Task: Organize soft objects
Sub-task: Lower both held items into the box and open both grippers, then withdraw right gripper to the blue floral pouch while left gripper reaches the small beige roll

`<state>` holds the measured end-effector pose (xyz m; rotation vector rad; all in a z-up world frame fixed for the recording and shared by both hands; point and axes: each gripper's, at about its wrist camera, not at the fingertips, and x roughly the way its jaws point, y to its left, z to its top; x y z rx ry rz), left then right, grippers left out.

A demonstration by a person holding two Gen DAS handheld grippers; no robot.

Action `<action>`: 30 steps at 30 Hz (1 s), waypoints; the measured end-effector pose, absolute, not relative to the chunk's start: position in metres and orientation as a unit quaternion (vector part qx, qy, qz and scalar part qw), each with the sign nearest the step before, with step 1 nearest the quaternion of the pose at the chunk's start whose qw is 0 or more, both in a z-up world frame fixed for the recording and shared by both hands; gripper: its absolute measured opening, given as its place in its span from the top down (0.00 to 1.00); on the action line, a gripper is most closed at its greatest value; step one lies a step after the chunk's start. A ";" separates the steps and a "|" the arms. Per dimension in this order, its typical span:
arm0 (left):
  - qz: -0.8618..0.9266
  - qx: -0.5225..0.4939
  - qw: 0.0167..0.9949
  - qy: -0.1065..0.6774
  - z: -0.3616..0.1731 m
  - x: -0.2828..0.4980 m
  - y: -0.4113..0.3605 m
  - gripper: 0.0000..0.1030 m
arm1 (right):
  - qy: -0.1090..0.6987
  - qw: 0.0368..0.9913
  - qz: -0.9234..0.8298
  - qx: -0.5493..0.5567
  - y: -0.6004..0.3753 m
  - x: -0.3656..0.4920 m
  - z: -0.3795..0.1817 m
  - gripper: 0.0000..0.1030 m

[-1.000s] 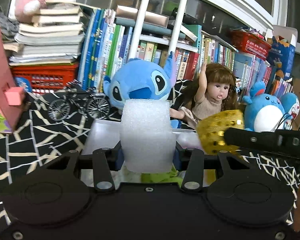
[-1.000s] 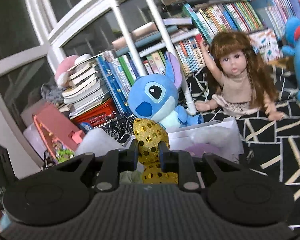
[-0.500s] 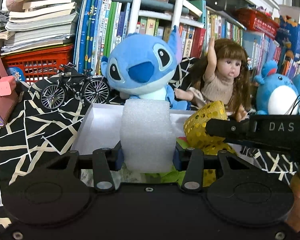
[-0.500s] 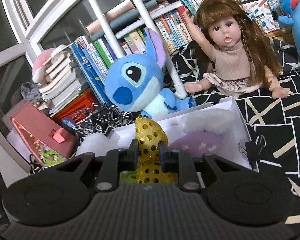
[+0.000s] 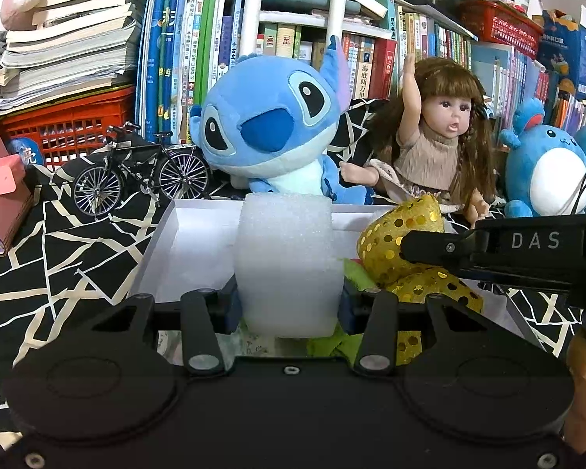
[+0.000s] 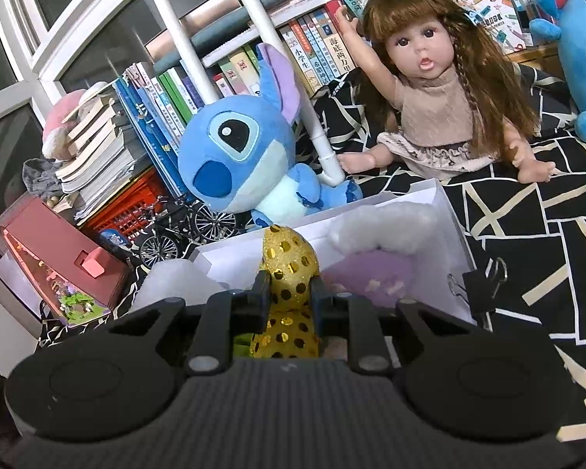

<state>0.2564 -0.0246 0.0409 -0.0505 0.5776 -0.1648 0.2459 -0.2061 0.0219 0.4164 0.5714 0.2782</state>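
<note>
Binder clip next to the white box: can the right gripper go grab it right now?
Probably not as things stand. The binder clip lies unobstructed on the cloth just right of the white box, but the right gripper is shut on the gold sequin piece, so it must drop that first.

White foam roll (image 5: 287, 262) upright, gold sequinned soft piece (image 6: 289, 269) beside it, over white box (image 5: 164, 242)

"das" on the right tool (image 5: 406, 244).

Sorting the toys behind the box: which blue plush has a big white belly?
The round blue plush at far right beside the doll; the big-eared blue plush behind the white box has a pale blue chest instead.
</note>
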 end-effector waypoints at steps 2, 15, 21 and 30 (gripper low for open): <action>-0.081 -0.024 0.955 0.284 0.041 0.256 -0.025 0.57 | 0.278 0.929 0.136 0.203 -0.207 0.245 0.022 0.70; -0.077 0.009 0.966 0.246 0.062 0.231 -0.028 0.27 | 0.244 0.939 0.146 0.193 -0.213 0.229 0.037 0.29; -0.076 0.008 0.968 0.238 0.072 0.207 -0.023 0.23 | 0.214 0.952 0.160 0.153 -0.213 0.203 0.050 0.20; -0.071 -0.010 0.968 0.240 0.071 0.162 -0.003 0.21 | 0.194 0.959 0.186 0.091 -0.206 0.164 0.054 0.15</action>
